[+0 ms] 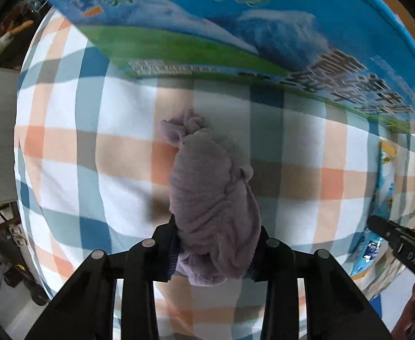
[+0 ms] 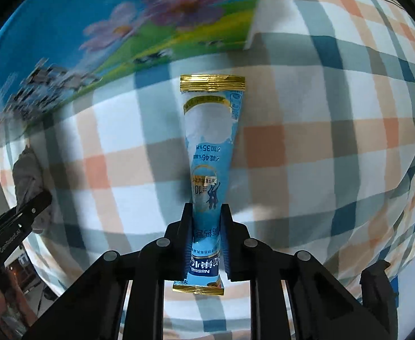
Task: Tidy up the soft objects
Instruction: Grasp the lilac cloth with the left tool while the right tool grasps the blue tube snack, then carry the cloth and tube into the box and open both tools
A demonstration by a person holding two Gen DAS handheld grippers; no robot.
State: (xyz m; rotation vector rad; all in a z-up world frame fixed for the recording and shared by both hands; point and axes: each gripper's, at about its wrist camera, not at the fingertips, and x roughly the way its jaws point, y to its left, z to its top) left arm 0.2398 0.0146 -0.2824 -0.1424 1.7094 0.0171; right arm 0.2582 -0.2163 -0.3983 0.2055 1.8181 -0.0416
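Left gripper (image 1: 217,250): black, hard plastic fingers with round metal bolt heads along the arms; the two fingers are clamped on the near end of a lilac cloth, pressing it from both sides.
Lilac cloth (image 1: 211,195): soft, fuzzy fabric bunched into a wrinkled, elongated roll; it runs straight ahead from between the left fingers, and its far end splays into small crumpled folds on the tablecloth. It also shows at the left edge of the right wrist view as a greyish crumpled mass (image 2: 27,175).
Right gripper (image 2: 206,243): same black build with ribbed blue pads on the inner faces; the fingers are closed tight on a stick sachet, pinching it near its lower end.
Stick sachet (image 2: 211,130): glossy light-blue and white printed foil, long and narrow, squeezed thin at the pads and widening ahead of them; a crimped gold seal closes each end, one far ahead of the fingers, one behind them toward the camera.
Tablecloth (image 1: 74,147): flat woven cloth in a check of white, orange, teal and grey-blue, lying under both grippers.
Printed box (image 1: 207,31): a smooth, rigid carton with blue sky, green meadow, mountains and green lettering, standing beyond the cloth's far end; the right wrist view shows its flower-printed side (image 2: 139,28), ahead and to the left of the sachet.
Other gripper in view: a black arm at the right edge of the left view (image 1: 400,240).
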